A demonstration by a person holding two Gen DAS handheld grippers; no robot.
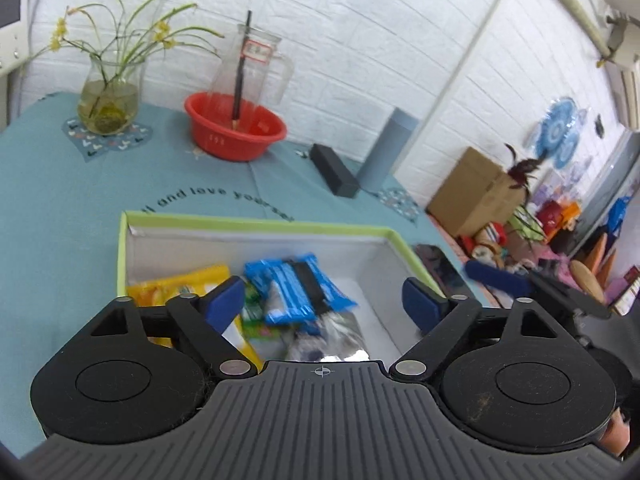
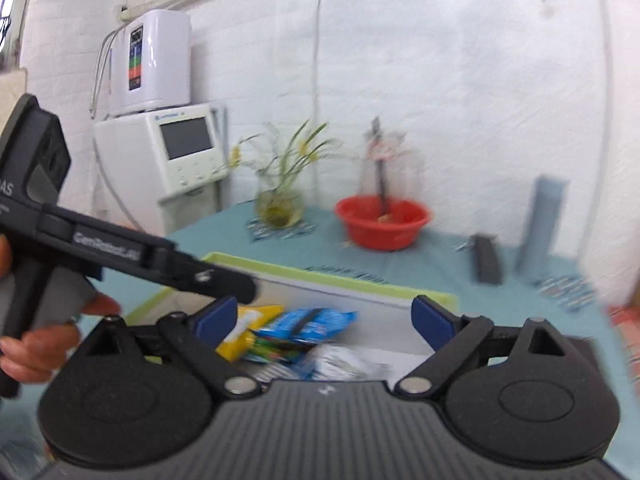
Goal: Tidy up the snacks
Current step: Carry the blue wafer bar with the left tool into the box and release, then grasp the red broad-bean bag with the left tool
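Observation:
A white box with a green rim [image 1: 256, 223] sits on the teal tablecloth and holds several snack packs: a blue pack [image 1: 298, 294], a yellow pack [image 1: 176, 286], a green one [image 1: 252, 312] and a silver one [image 1: 332, 334]. My left gripper [image 1: 324, 300] is open and empty above the box. My right gripper [image 2: 324, 318] is open and empty over the same box [image 2: 320, 276], with the blue pack [image 2: 308, 322] and yellow pack [image 2: 250, 326] between its fingers. The left tool's body and the hand holding it [image 2: 48, 328] show at left in the right wrist view.
At the back of the table stand a plant vase [image 1: 109, 100], a red basin [image 1: 236, 126] with a glass jug [image 1: 256, 64], a black box [image 1: 334, 170] and a blue-grey tube [image 1: 386, 150]. A dark phone [image 1: 440, 268] lies right of the box. Clutter lies beyond the table's right edge.

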